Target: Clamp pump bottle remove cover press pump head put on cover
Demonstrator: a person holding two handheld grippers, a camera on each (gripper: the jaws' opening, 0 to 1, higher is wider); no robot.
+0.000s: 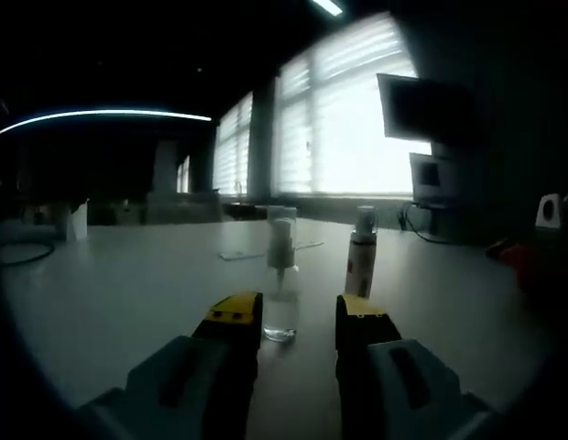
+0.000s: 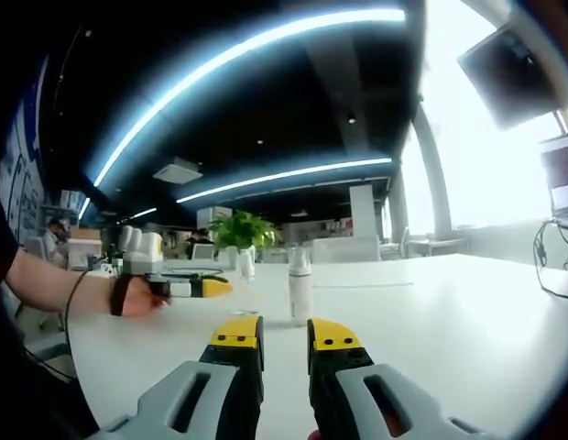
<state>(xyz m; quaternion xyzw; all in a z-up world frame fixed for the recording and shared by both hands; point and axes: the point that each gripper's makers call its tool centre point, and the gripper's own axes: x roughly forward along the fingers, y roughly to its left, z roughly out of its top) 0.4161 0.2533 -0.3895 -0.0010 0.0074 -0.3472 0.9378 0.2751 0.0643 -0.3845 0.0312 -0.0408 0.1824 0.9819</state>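
A small clear pump bottle (image 1: pixel 281 275) with a white pump head stands upright on the white table (image 1: pixel 128 293). It is just past my left gripper (image 1: pixel 300 316), in line with the gap and nearer the left jaw. The jaws stand open and apart from the bottle. A white labelled bottle (image 1: pixel 361 259) stands to its right, a little farther off. In the right gripper view, my right gripper (image 2: pixel 286 335) hovers low over the table, open with nothing between its jaws. A white capped bottle (image 2: pixel 300 284) stands ahead of it. The left gripper (image 2: pixel 197 287), held by a hand, reaches in from the left.
Monitors (image 1: pixel 421 115) and cables stand at the table's far right edge. A red object (image 1: pixel 513 257) lies at the right. A potted plant (image 2: pixel 243 231) and white boxes (image 2: pixel 142 249) stand at the far end. A person's arm (image 2: pixel 55 284) rests over the left side.
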